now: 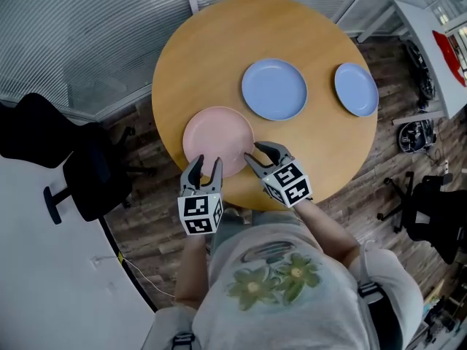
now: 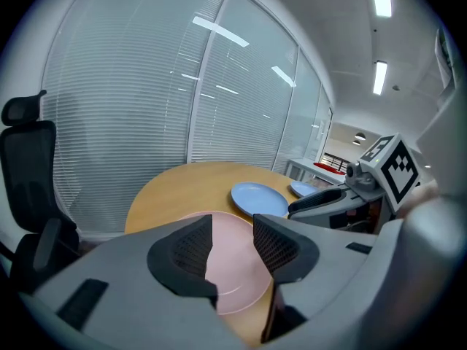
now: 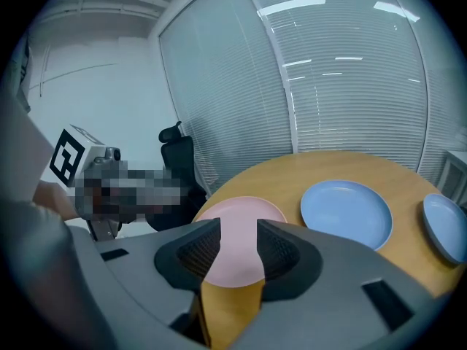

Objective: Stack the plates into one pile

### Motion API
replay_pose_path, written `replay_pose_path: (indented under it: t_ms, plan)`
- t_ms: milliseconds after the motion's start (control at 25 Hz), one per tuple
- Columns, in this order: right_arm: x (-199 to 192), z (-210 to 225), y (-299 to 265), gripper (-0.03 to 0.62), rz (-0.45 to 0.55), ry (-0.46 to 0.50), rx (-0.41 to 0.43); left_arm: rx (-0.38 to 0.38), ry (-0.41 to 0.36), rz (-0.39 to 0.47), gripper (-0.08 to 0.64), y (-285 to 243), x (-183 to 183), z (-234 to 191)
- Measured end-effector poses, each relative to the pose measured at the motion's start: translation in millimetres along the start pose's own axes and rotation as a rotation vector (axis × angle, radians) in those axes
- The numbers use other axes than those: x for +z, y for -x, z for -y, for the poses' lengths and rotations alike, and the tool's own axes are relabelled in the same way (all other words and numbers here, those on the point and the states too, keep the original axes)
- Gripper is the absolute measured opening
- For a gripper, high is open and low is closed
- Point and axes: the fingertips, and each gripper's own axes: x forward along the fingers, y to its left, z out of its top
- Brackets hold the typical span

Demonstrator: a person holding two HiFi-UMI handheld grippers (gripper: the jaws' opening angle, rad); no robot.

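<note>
On the round wooden table (image 1: 211,57) three plates lie apart, none stacked. The pink plate (image 1: 217,138) sits nearest the person, close to the table's near edge. The big blue plate (image 1: 274,89) lies just beyond it and to its right, rims near but not touching. The small blue plate (image 1: 356,89) lies farther right, close to the table's right edge, apart from the big one.

The left gripper (image 1: 206,163) hangs at the pink plate's near rim, its tips overlapping that rim in the head view; whether they touch it cannot be told. In the left gripper view the left gripper (image 2: 232,243) has its fingers spread, with nothing between them; the pink plate (image 2: 233,268) shows through the gap, and the big blue plate (image 2: 259,197) and small blue plate (image 2: 306,189) lie beyond.

The right gripper (image 1: 261,153) is just beside the pink plate's near right rim, angled toward it. In its own view the right gripper (image 3: 238,250) also has its fingers spread and holds nothing; the pink plate (image 3: 241,221) and bare table show through the gap, with the big blue plate (image 3: 346,212) to the right and the small blue plate (image 3: 445,228) at the far right.

A black chair (image 1: 87,170) stands on the floor left of the table, before a glass wall with blinds (image 1: 80,28).
</note>
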Motion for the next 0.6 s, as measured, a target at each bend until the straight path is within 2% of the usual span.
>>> replay_pose_path:
  t_ms: [160,600]
  plan:
    - [-8,12,-11,0.140,-0.044,-0.002,0.024,0.049,0.015,-0.018,0.186,-11,-5,-17]
    - [-43,46,-39,0.146,-0.156,-0.046,0.016,0.165,0.092,-0.099,0.253,-34,-37,-70]
